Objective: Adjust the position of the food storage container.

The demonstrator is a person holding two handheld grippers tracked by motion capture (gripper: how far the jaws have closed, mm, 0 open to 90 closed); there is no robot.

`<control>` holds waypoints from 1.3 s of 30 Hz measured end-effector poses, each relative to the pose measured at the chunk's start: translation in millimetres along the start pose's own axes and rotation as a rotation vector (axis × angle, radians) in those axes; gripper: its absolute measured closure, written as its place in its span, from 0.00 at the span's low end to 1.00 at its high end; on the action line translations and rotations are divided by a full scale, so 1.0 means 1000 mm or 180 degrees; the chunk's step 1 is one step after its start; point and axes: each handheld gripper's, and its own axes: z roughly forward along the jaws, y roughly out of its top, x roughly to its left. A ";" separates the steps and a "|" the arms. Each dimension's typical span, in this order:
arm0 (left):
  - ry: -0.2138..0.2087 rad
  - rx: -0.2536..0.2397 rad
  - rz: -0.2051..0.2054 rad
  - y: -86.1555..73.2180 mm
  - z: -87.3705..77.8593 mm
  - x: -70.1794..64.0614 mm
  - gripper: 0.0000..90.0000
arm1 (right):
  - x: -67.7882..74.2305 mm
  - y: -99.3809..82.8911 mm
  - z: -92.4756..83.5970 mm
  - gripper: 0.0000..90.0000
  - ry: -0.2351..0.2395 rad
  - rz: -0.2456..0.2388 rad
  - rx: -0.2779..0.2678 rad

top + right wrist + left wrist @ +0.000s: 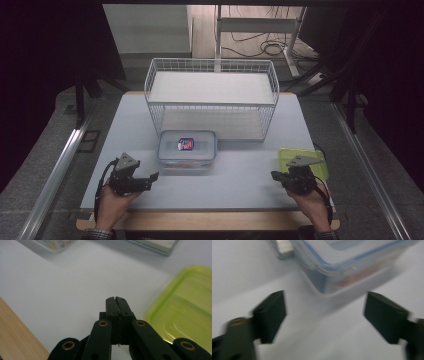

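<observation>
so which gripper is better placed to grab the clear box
Left. The left gripper is open and aimed at the clear box just ahead; the right gripper is shut, beside the green lid.

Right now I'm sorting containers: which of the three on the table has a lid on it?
The clear plastic box with the blue-rimmed lid, in front of the white wire basket. The basket is open-topped, and the yellow-green container beside the right gripper shows none.
</observation>
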 end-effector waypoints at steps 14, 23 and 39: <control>0.0090 -0.0034 0.0034 0.043 0.051 0.030 0.98 | 0.016 0.041 0.040 1.00 0.0137 -0.0076 -0.0092; 0.0034 -0.0066 -0.0076 0.045 0.056 0.028 1.00 | 0.020 0.063 0.068 1.00 0.0206 -0.0103 -0.0085; -0.0095 0.0071 0.0039 0.052 0.078 0.009 0.99 | 0.025 0.089 0.112 1.00 0.0097 -0.0120 -0.0074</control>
